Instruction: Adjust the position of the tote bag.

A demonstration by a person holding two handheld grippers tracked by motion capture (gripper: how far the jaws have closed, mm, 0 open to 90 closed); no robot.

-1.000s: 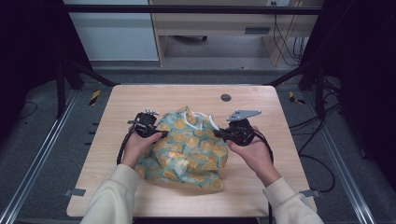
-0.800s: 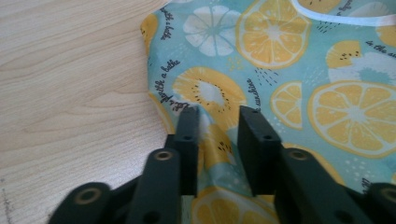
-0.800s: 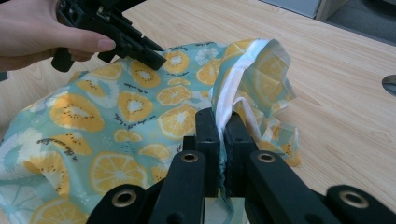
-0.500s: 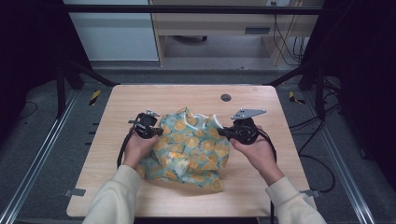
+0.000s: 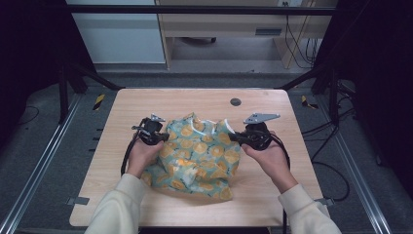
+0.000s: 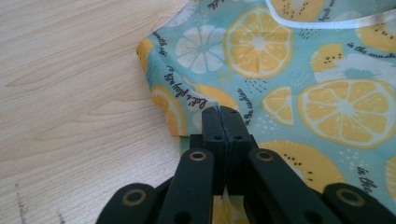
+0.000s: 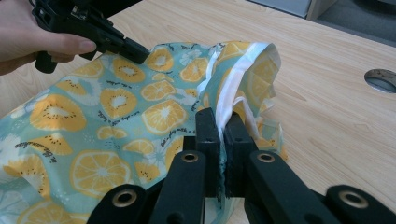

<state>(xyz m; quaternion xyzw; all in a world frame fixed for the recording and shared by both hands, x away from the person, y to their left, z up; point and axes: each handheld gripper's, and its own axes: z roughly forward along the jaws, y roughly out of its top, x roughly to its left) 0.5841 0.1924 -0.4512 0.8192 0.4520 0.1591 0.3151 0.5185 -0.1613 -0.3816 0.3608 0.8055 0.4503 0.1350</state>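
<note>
Fruit-print cloth [image 5: 197,153] lies crumpled on the table [image 5: 272,195], about mid-width, slightly toward the near edge; white trim [image 7: 233,77] runs along its far, raised hem. Left gripper [image 5: 163,138] sits at the cloth's left edge, right gripper [image 5: 235,138] at its right edge, the two roughly level with each other and pointing inward across the table. Left gripper view: jaws pressed tight together, a fold of the cloth edge [image 6: 187,109] pinched at their tips; they have just been closing, with the fabric between them. Right gripper view: jaws clamped narrow on the white-trimmed hem, which stands up out of the pinch; the left gripper [image 7: 135,51] shows farther off, biting the opposite edge. So the cloth spans between the two grips, its bulk sagging toward the near edge, below the line that joins the jaws. Long axis of the held stretch runs left to right across the table. Each hand is at its own edge; neither is nearer. Judgement: both holds look set, and the coming move likely turns on drawing the grippers apart or lifting together, so the slack between them pulls straight. A dark round hole [image 5: 235,102] sits near the far edge, well apart from the cloth.
</note>
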